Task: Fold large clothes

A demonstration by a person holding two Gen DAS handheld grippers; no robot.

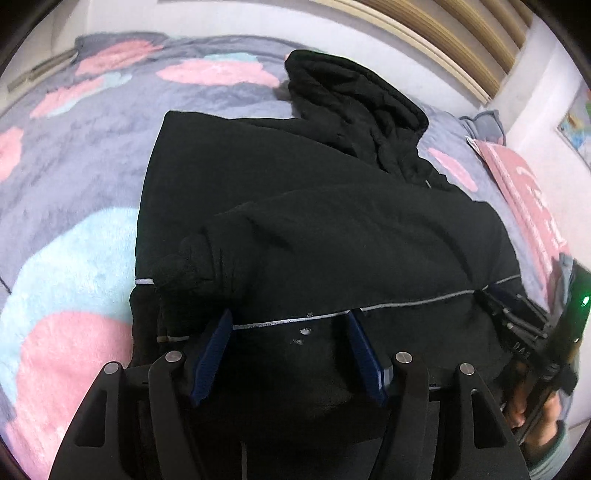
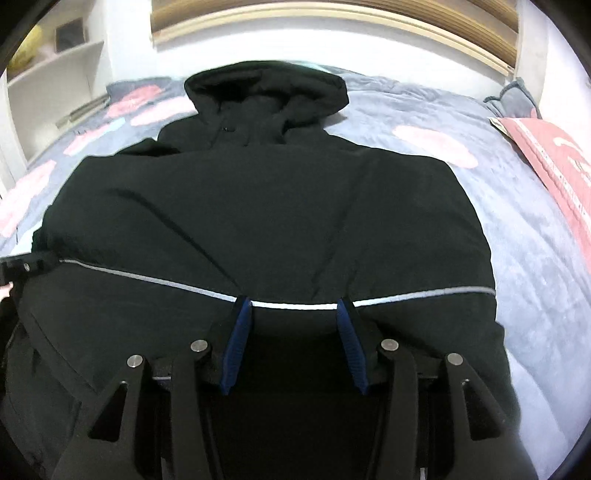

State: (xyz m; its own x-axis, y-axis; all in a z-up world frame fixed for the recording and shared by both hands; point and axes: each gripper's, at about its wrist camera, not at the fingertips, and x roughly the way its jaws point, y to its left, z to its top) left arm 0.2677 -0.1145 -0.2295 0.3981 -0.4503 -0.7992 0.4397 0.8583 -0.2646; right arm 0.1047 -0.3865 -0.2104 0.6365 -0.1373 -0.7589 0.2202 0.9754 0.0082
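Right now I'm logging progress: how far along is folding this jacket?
Partly done. The black jacket lies flat on the bed, with a sleeve already folded across it. In hand: both grippers, left and right, straddle the lower part by the reflective stripe. Left: folding the body up and dealing with the hood.

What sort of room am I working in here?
Most likely a bedroom: the black jacket lies on a bed covered by a plush grey blanket, with a wooden headboard and a pillow behind.
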